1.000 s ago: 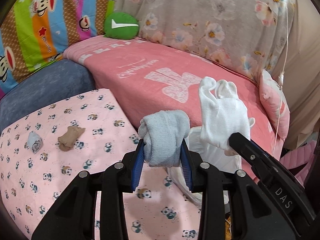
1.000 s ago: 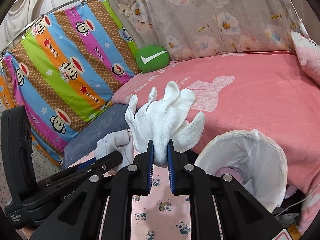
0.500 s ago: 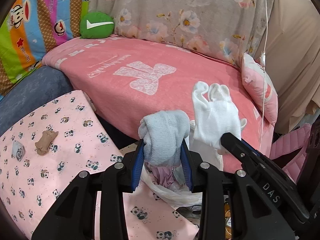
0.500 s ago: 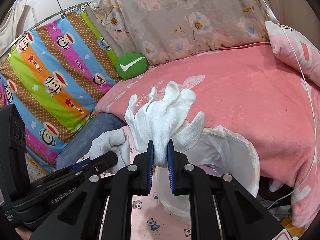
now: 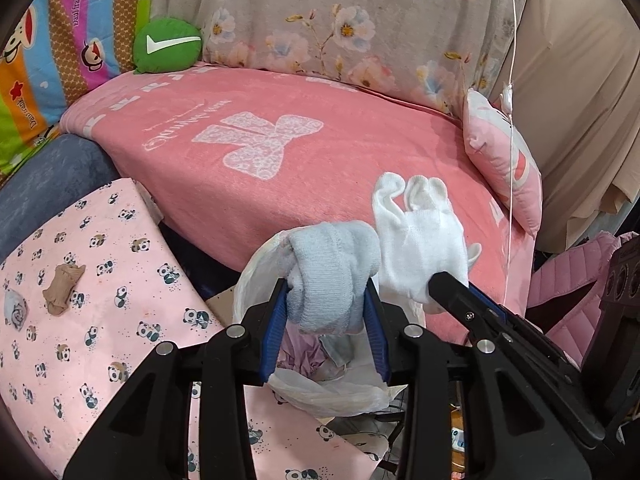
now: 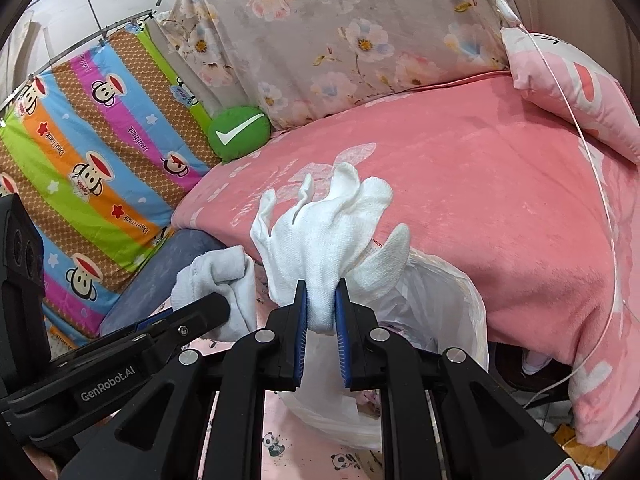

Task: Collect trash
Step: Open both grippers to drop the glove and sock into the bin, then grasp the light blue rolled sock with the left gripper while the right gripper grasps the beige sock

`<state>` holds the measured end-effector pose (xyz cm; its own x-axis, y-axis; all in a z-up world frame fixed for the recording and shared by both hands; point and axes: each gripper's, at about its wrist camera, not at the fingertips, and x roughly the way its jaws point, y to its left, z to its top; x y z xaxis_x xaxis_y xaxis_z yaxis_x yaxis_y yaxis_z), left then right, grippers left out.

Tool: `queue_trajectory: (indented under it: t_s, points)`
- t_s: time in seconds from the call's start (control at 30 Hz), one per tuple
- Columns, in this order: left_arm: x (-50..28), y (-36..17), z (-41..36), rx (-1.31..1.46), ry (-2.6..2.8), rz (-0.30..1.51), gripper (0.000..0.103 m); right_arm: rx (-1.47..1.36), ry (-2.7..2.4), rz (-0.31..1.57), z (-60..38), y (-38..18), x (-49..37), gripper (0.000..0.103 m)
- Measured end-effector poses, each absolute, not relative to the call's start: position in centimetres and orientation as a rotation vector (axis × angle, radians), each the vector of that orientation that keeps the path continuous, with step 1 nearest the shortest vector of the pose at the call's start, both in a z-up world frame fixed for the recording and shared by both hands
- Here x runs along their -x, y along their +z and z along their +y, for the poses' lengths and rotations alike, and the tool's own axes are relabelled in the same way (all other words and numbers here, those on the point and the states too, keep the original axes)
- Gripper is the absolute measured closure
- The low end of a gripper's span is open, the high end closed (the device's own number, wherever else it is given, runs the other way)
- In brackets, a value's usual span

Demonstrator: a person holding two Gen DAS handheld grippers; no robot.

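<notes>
My left gripper (image 5: 325,312) is shut on a rolled light grey sock (image 5: 334,276) and holds it over the open white-lined trash bin (image 5: 256,280). My right gripper (image 6: 321,312) is shut on a white knit glove (image 6: 324,232) just above the same bin (image 6: 452,296). The right gripper and glove (image 5: 420,248) show at the right of the left wrist view. The left gripper and its sock (image 6: 220,276) show at the left of the right wrist view. A brown sock (image 5: 62,288) and a small grey bundle (image 5: 14,312) lie on the panda-print cloth (image 5: 100,340).
A pink blanket (image 5: 300,152) covers the sofa behind the bin. A green check-mark cushion (image 5: 168,44) and a pink pillow (image 5: 500,160) sit at its ends. A thin white cord (image 5: 510,120) hangs at the right. Crumpled trash lies inside the bin.
Both grippers have moved right from the panda cloth to above the trash bin, still holding the sock and the glove. The bin now sits directly below them.
</notes>
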<state>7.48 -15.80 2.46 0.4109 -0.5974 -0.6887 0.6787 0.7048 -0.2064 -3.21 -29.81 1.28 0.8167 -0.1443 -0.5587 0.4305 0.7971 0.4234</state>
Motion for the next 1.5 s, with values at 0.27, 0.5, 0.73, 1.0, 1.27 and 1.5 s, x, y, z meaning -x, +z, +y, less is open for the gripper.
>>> queue_trajectory:
  t_s: [0.27,0.5,0.73,1.0,1.27,1.5]
  points:
    - [-7.3,2.5,-15.6,-0.106,-0.786,0.775,0.039,-0.582,-0.351,0.536,-30.1,0.7,3.3,0.079]
    - [-8.0,2.5,-14.4,-0.087,-0.747,0.772,0.037,-0.582,-0.342,0.544,-30.0,0.6,3.1,0.077]
    - [-8.7,2.4,-12.8,-0.071,-0.716,0.776,0.037,-0.559,-0.316,0.558,-29.0,0.6,2.4,0.072]
    - [-10.0,2.1,-9.5,-0.033,-0.655,0.783,0.036,-0.521,-0.277,0.588,-27.0,0.7,1.1,0.069]
    - [-12.1,0.9,-4.2,0.009,-0.537,0.797,0.026,-0.473,-0.21,0.634,-23.4,0.3,-1.6,0.06]
    - [-14.5,-0.1,2.4,0.056,-0.389,0.8,0.019,-0.415,-0.128,0.699,-18.8,-0.4,-4.9,0.058]
